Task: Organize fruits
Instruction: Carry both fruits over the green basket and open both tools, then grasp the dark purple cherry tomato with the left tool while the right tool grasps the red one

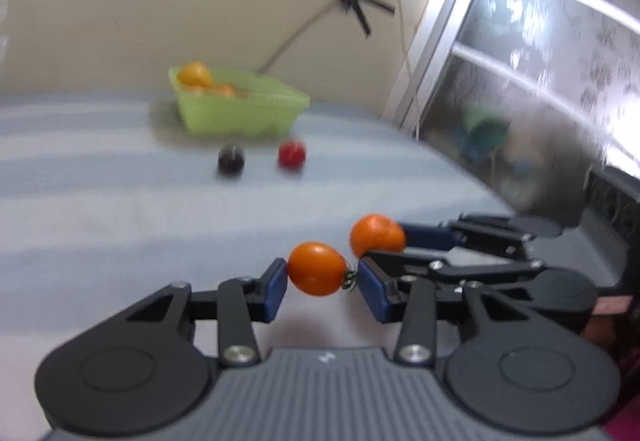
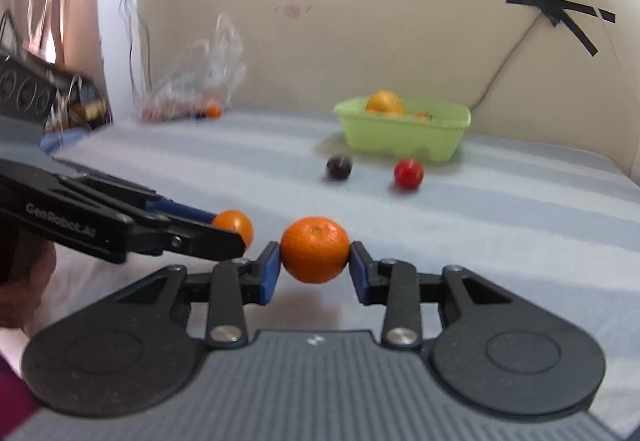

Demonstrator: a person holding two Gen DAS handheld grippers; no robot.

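Note:
My left gripper [image 1: 322,275] is shut on a small smooth orange fruit [image 1: 316,265] with a green stem, held just above the striped bed sheet [image 1: 120,201]. Beside it on the right, my right gripper [image 1: 394,241] grips a mandarin [image 1: 374,233]. In the right wrist view, the right gripper [image 2: 314,261] is shut on that mandarin [image 2: 315,247], and the left gripper [image 2: 234,237] comes in from the left with its small orange fruit [image 2: 236,223]. A green basket [image 2: 404,137] holding orange fruits stands far back. A dark plum [image 2: 339,166] and a red fruit [image 2: 408,173] lie before it.
A clear plastic bag [image 2: 200,81] with some fruit lies at the far left of the bed against the wall. Dark equipment [image 2: 28,89] stands at the left edge. A window frame [image 1: 500,61] borders the bed on the right. A taped cable [image 2: 556,9] runs down the wall.

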